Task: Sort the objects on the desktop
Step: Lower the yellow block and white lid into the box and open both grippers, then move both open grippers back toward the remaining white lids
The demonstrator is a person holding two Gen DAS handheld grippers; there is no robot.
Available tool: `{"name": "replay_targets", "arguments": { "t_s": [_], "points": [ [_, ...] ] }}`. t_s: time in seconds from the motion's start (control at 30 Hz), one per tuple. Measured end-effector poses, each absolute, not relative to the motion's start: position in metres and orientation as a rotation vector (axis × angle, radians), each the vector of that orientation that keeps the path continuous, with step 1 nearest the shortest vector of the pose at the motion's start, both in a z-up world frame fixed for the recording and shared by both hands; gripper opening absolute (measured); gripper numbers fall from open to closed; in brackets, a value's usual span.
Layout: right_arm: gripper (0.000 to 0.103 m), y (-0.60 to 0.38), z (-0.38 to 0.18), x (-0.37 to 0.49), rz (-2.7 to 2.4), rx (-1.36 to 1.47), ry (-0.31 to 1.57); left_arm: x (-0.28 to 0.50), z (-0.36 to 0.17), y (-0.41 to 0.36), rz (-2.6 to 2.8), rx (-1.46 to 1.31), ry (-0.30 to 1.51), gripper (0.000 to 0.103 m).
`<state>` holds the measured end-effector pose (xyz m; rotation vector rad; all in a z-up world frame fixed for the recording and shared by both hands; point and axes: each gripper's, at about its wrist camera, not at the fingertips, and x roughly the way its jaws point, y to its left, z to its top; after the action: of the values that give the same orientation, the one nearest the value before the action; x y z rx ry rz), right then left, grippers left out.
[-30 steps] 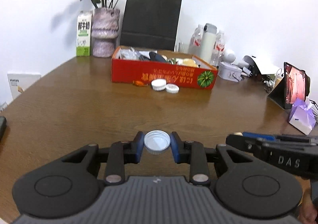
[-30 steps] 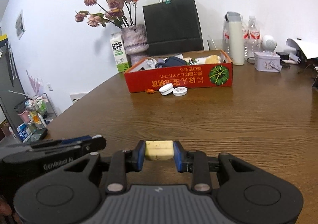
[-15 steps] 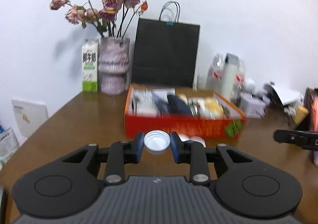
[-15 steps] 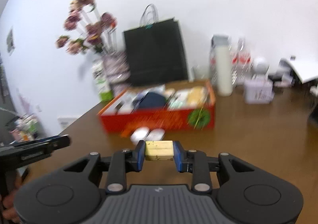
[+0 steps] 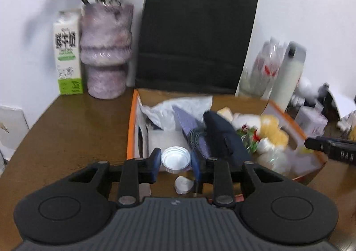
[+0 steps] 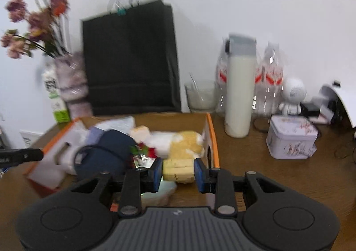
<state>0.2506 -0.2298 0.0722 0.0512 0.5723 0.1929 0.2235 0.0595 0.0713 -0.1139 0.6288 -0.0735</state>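
My left gripper [image 5: 175, 160] is shut on a white bottle cap [image 5: 176, 158] and holds it over the left part of the orange cardboard box [image 5: 131, 130]. My right gripper [image 6: 178, 172] is shut on a yellow sponge block [image 6: 177, 169] and holds it over the right end of the same box [image 6: 212, 137]. The box holds a dark blue pouch [image 5: 222, 137], white plastic bags, a yellow fluffy item [image 6: 185, 145] and other small things. The right gripper's tip shows at the right edge of the left wrist view [image 5: 331, 147].
A black paper bag [image 5: 195, 35] stands behind the box. A vase [image 5: 105, 50] of flowers and a milk carton [image 5: 67, 53] stand back left. A white flask [image 6: 239, 93], plastic bottles, a glass bowl [image 6: 201, 96] and a lilac tin [image 6: 291, 138] stand to the right.
Both grippers have moved forward across the table from near its front to above the orange box, each still holding its object. The box now fills the middle of both views.
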Motion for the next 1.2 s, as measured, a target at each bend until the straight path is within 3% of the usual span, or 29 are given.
{"name": "replay_targets", "arguments": {
  "t_s": [0.03, 0.07, 0.1, 0.27, 0.47, 0.53, 0.6, 0.8, 1.03, 1.2],
  "points": [
    [0.039, -0.231, 0.066, 0.256, 0.189, 0.062, 0.591, 0.228, 0.066, 0.061, -0.064, -0.123, 0.644, 0.047],
    [0.05, -0.234, 0.061, 0.262, 0.177, 0.085, 0.602, 0.232, 0.062, 0.063, -0.06, -0.126, 0.656, 0.051],
    [0.053, -0.236, 0.058, 0.266, 0.175, 0.1, 0.611, 0.234, 0.06, 0.066, -0.054, -0.13, 0.658, 0.053],
    [0.08, -0.241, 0.063, 0.26, 0.188, 0.121, 0.567, 0.233, 0.061, 0.069, -0.048, -0.159, 0.659, 0.056],
    [0.08, -0.239, 0.085, 0.242, 0.224, 0.154, 0.542, 0.203, 0.088, 0.062, -0.033, -0.166, 0.608, 0.073],
    [0.081, -0.235, 0.096, 0.226, 0.245, 0.148, 0.512, 0.182, 0.093, 0.061, -0.046, -0.181, 0.589, 0.091],
    [0.085, -0.232, 0.102, 0.207, 0.271, 0.125, 0.487, 0.158, 0.092, 0.061, -0.06, -0.19, 0.567, 0.096],
    [0.086, -0.228, 0.086, 0.156, 0.287, 0.074, 0.536, 0.086, 0.067, 0.043, -0.066, -0.138, 0.579, 0.099],
    [0.086, -0.229, 0.029, 0.092, 0.276, 0.089, 0.64, 0.023, 0.023, 0.026, -0.107, -0.111, 0.653, 0.1],
    [0.086, -0.217, 0.017, 0.051, 0.297, 0.085, 0.663, -0.013, 0.02, 0.024, -0.111, -0.129, 0.658, 0.103]
  ]
}}
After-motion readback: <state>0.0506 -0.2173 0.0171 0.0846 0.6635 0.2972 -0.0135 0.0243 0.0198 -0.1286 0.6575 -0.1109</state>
